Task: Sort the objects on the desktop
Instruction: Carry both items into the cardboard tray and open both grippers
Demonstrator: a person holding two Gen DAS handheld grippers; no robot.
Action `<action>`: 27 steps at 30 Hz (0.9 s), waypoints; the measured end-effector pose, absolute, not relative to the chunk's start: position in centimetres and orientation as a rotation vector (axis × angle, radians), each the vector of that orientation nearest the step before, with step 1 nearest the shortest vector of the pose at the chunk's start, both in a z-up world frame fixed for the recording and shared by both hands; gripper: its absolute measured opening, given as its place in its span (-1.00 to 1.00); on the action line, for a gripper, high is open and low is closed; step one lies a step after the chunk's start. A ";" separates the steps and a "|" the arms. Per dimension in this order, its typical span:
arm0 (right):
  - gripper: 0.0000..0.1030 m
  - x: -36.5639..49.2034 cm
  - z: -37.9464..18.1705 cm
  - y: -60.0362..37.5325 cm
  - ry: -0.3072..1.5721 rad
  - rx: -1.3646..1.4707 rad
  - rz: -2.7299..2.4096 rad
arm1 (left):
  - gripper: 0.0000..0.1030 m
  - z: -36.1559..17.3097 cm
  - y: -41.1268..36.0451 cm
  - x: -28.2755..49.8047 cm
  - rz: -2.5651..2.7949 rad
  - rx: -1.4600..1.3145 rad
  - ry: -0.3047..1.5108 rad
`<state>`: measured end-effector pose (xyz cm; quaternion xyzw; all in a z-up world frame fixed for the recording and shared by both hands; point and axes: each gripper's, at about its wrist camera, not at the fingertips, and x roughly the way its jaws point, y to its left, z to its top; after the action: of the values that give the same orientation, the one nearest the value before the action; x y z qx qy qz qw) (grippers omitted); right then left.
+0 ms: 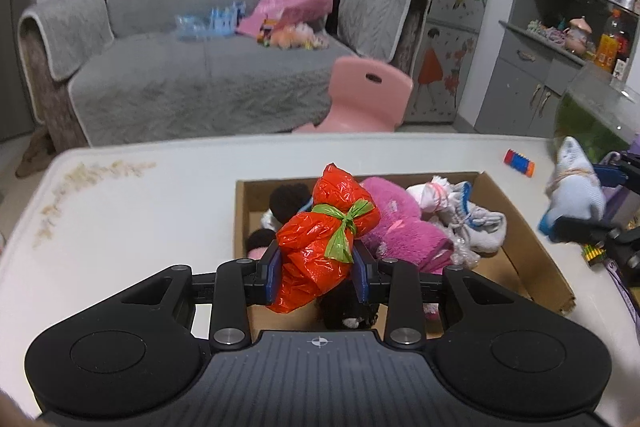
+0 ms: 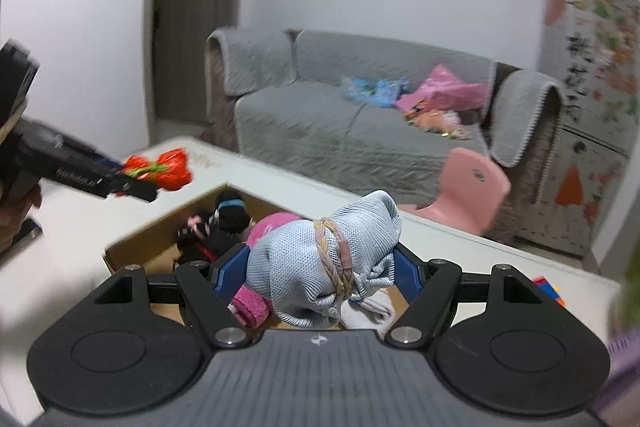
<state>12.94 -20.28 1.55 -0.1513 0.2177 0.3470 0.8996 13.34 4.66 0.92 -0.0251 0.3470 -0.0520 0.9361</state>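
Observation:
My left gripper point(image 1: 318, 273) is shut on a red plastic bag bundle point(image 1: 326, 239) tied with a green strip, held above the near end of a cardboard box point(image 1: 520, 227). The box holds a pink plush item point(image 1: 400, 223), dark woolly bundles and white socks. My right gripper point(image 2: 320, 273) is shut on a light blue mesh sock bundle point(image 2: 316, 267) bound with a braided band, above the same box point(image 2: 132, 247). The right wrist view shows the left gripper point(image 2: 140, 187) with the red bundle point(image 2: 168, 169) at the left. The blue bundle point(image 1: 576, 187) appears at the right in the left wrist view.
The box sits on a white table point(image 1: 120, 227). A small red, blue and orange toy point(image 1: 519, 163) lies near the far right table edge. A pink chair point(image 1: 368, 95) stands beyond the table before a grey sofa point(image 1: 180, 79). A fish tank point(image 1: 592, 115) and cabinet are at the right.

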 end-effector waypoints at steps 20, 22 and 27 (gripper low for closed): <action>0.38 17.0 -4.1 -14.5 0.559 -0.760 0.837 | -0.16 -3.8 5.0 16.7 -0.083 -0.083 0.794; 0.39 16.9 -4.1 -14.4 0.563 -0.763 0.833 | -0.14 -3.8 5.1 16.7 -0.079 -0.083 0.795; 0.48 16.8 -4.0 -14.6 0.570 -0.759 0.830 | 0.52 -3.8 4.9 16.7 -0.044 -0.077 0.776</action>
<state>16.81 -14.64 -3.95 -0.3550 0.2666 0.3880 0.8077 16.67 4.89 -3.77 -0.0375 0.3783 -0.0214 0.9247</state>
